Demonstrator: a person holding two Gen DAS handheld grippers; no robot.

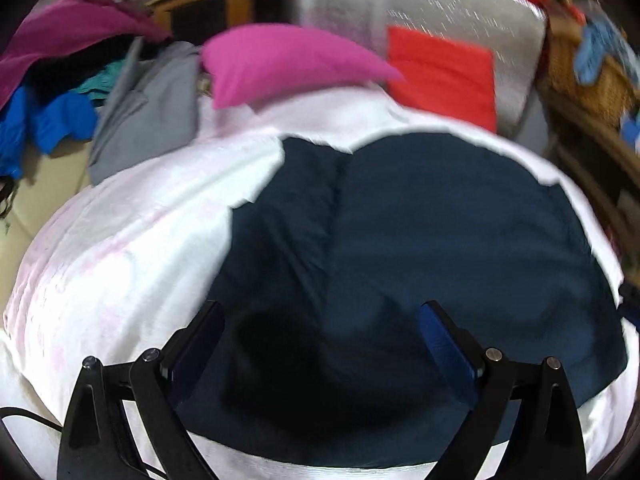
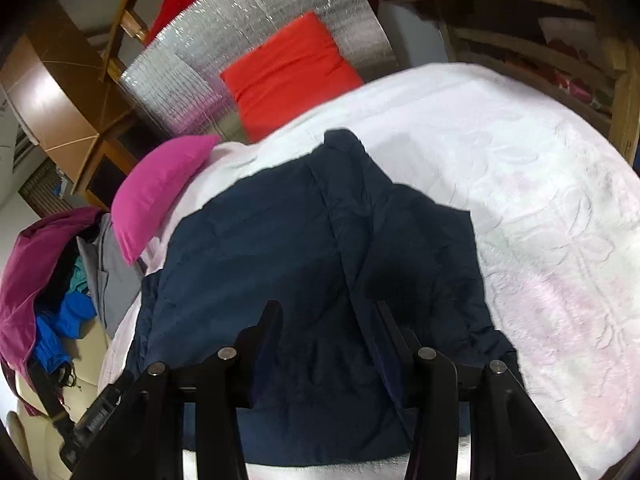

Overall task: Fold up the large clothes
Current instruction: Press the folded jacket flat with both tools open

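The left gripper (image 1: 322,320) hangs nearest, its two black fingers spread wide with nothing between them, just over the near edge of the navy garment (image 1: 400,240). The right gripper (image 2: 328,316) hovers above the same garment (image 2: 280,240), its fingers also parted and holding nothing; whether they brush the cloth, I cannot tell.

The garment lies spread on the white bedspread (image 2: 520,200), a seam running from near to far through its middle, with its far part narrowing toward the pillows. Its right side shows a folded-over flap in the right wrist view.

At the far end, a pink pillow (image 1: 288,60) rests on the bedspread, left of a red pillow (image 1: 444,76) that leans against a silver foil panel (image 1: 420,4). On the left, beside the bed, a heap of clothes (image 1: 60,92) lies piled: purple, blue, teal, and grey. A wooden cabinet (image 1: 212,4) stands beyond the heap.
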